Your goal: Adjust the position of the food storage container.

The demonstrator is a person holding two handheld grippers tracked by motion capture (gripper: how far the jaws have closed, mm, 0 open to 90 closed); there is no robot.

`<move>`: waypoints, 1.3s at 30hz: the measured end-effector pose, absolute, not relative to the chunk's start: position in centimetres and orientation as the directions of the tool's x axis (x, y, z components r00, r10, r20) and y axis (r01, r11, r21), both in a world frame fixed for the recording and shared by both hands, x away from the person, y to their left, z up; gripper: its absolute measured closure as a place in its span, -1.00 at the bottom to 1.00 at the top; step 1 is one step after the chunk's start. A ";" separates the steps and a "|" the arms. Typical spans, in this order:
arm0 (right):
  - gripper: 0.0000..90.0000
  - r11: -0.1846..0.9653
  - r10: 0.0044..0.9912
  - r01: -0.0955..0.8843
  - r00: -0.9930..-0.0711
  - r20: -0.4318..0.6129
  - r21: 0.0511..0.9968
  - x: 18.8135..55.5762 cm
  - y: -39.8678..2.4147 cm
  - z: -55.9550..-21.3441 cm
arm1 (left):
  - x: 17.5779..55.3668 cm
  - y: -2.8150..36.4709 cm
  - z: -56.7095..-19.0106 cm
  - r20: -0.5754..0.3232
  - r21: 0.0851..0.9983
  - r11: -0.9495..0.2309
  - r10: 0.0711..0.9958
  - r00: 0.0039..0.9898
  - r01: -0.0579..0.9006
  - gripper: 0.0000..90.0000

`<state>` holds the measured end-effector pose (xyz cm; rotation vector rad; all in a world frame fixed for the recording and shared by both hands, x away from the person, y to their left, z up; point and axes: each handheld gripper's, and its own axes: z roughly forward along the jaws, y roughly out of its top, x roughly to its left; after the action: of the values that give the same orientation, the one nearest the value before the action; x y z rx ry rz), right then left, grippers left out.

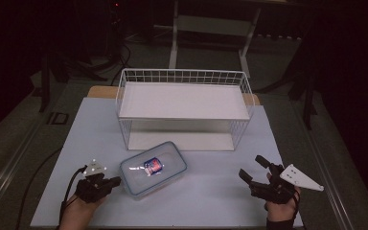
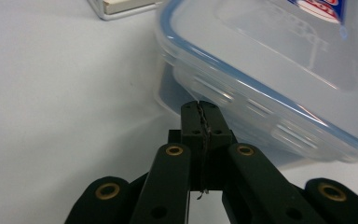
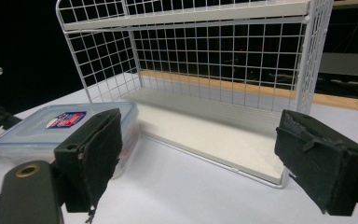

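Down on the pale bench (image 1: 211, 201) a clear plastic container (image 1: 153, 168) with a blue-edged lid lies flat, just in front of the white wire rack (image 1: 184, 108) and a little left of the middle. A red and blue label (image 1: 154, 166) sits on the lid. The left gripper (image 1: 117, 181), held in a hand (image 1: 79, 211) coming in from the near edge, lies low at the container's left end; its fingers (image 2: 191, 121) are pressed together with nothing between them, and in the left gripper view their tips sit right at the container's side wall, just under the lid's blue rim, though whether they actually touch it cannot be told. The same view shows a corner of the rack's lower tray (image 2: 121, 7) farther off.

The right gripper (image 1: 253, 168) rests well apart to the right, near the bench's right side, in the other hand (image 1: 280, 208). Its fingers (image 3: 95, 154) are spread wide and hold nothing. Between them, the right gripper view looks across the bench at the rack's lower shelf, with the container off to the left of it. A grey three-cornered plate (image 1: 301, 177) tops that gripper
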<state>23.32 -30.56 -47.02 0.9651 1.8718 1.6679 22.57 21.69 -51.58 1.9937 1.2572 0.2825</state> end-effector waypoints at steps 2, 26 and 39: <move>-0.67 0.023 0.748 0.205 -0.653 0.119 0.978 23.3 -30.5 -47.0 | 22.8 21.6 -51.6 -0.195 0.693 -0.237 0.848 0.494 0.681 0.98; -0.67 0.031 0.743 0.206 -0.659 0.116 0.978 23.3 -30.3 -47.2 | 29.1 16.3 -52.2 -0.175 0.744 -0.302 0.773 0.610 0.596 0.98; -0.67 0.045 0.735 0.212 -0.669 0.111 0.976 23.4 -30.1 -47.3 | 31.3 14.4 -52.7 -0.171 0.759 -0.298 0.767 0.618 0.579 0.98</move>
<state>23.43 -30.07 -47.30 0.9507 1.9082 1.6596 31.31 14.45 -52.70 2.0032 1.0596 0.2837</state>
